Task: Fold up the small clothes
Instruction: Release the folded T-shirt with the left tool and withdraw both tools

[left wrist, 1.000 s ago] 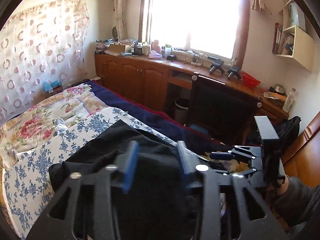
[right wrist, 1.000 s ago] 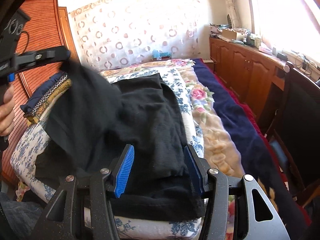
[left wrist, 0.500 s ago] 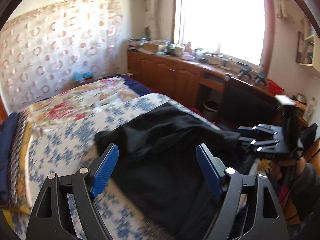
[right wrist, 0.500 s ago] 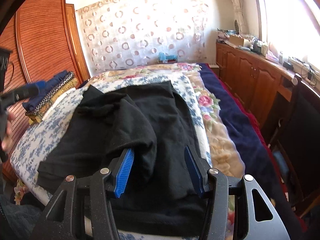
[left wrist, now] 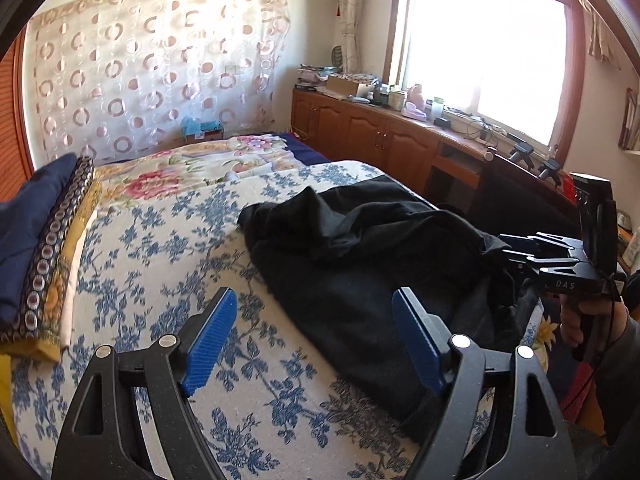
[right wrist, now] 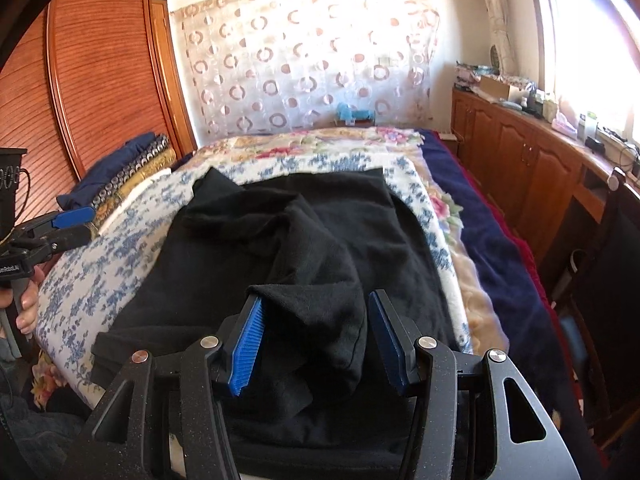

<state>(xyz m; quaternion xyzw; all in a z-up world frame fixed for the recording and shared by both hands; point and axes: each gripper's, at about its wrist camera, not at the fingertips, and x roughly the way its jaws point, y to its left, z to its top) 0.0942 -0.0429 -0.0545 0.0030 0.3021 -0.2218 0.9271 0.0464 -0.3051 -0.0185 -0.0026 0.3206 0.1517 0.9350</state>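
A black garment [left wrist: 360, 256] lies rumpled on the blue-flowered bedspread [left wrist: 168, 248], partly folded over itself. It also fills the right wrist view [right wrist: 320, 248]. My left gripper [left wrist: 320, 340] is open and empty, hovering over the bedspread at the garment's left edge. My right gripper [right wrist: 316, 340] is open with a fold of the black cloth lying between its blue pads [right wrist: 248, 344], near the bed's front edge. The right gripper also shows in the left wrist view [left wrist: 516, 256], at the garment's right end.
A stack of folded blue and gold cloth [left wrist: 44, 240] lies at the bed's left side, by a wooden wardrobe [right wrist: 100, 80]. A flowered quilt [left wrist: 192, 172] covers the far bed. Wooden cabinets [left wrist: 380, 140] and a dark chair [right wrist: 612, 280] stand to the right.
My left gripper let go of the black cloth, opened and swung left away from it. The lifted part of the garment dropped onto the bed. The right gripper stayed put.
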